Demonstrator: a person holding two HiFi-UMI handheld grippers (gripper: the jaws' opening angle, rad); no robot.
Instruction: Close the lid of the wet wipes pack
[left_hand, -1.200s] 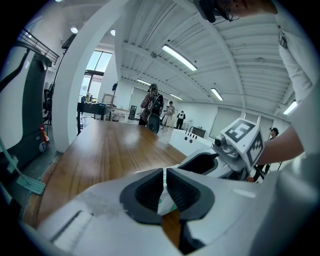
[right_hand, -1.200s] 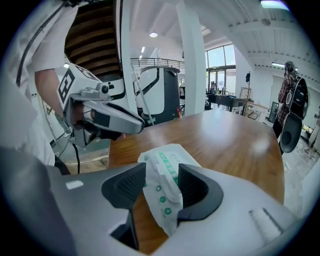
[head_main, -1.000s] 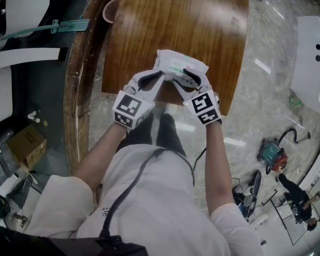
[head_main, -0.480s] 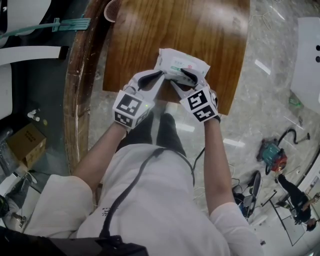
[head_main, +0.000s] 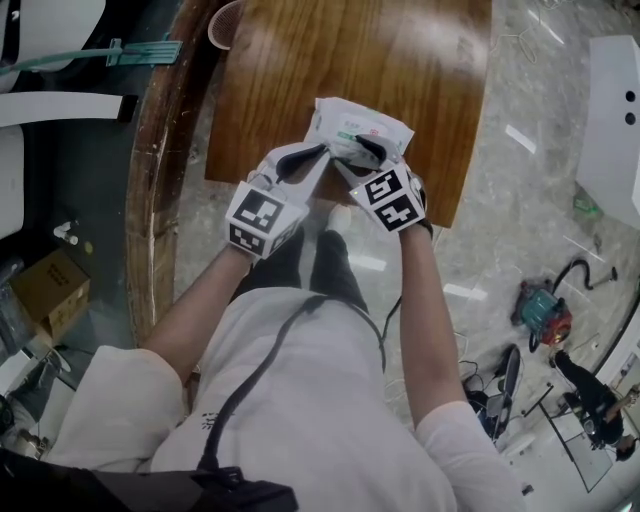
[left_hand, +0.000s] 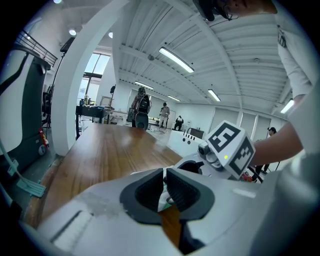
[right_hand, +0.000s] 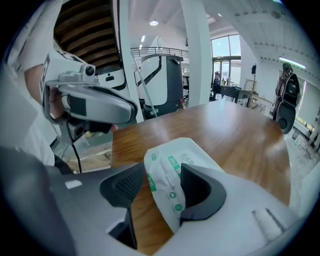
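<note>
Item: wet wipes pack (head_main: 372, 124), white with green print, lying on the wooden table (head_main: 400, 50) close to its near edge.
Lid: the flap on the pack's top face looks flat against the pack in the right gripper view; no raised edge shows. Whether it is sealed all along its edge I cannot tell.
Progress: judged late in the task. The flap appears folded down; what seems left is a firm press along the flap if needed, then letting the pack go.
Left gripper (head_main: 306, 157): jaws nearly together, pinching a thin edge of the pack on its near-left side and steadying it.
Right gripper (head_main: 366, 147): jaws wide and just now opening further. The pack's near end sits between them (right_hand: 164, 171), but the pads do not clamp it; one jaw lies over the top face.
Pose, left: forearm reaching forward from the person's body, gripper tilted shallowly down toward the pack, marker cube facing up.
Pose, right: forearm reaching forward alongside, gripper pitched more steeply down over the pack's near end, close beside the left gripper.
</note>
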